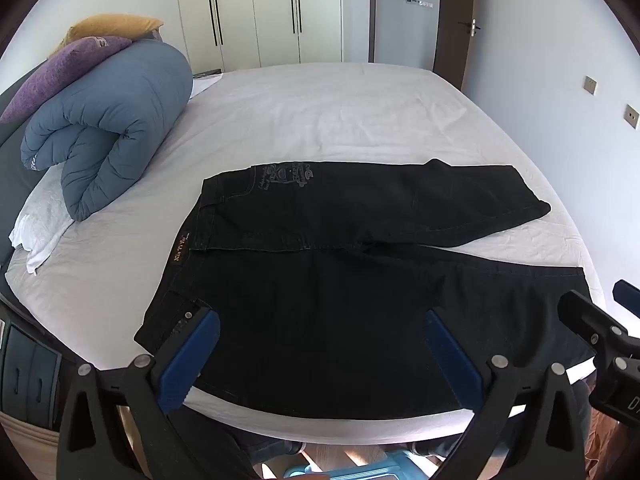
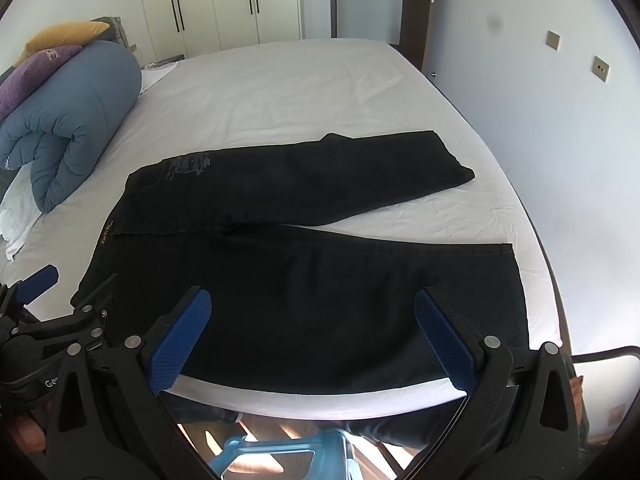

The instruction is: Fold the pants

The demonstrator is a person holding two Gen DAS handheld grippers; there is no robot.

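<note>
Black pants lie spread flat on the white bed, waistband to the left, both legs running right and splayed apart. My left gripper is open and empty, held above the near leg by the bed's front edge. My right gripper is open and empty, above the near leg further right. The pants fill the middle of the right wrist view. The right gripper's body shows at the right edge of the left wrist view; the left gripper shows at the left edge of the right wrist view.
A rolled blue duvet with purple and yellow pillows lies at the bed's left end. White wardrobes stand behind. A wall runs along the bed's right side. A blue stool stands on the floor below.
</note>
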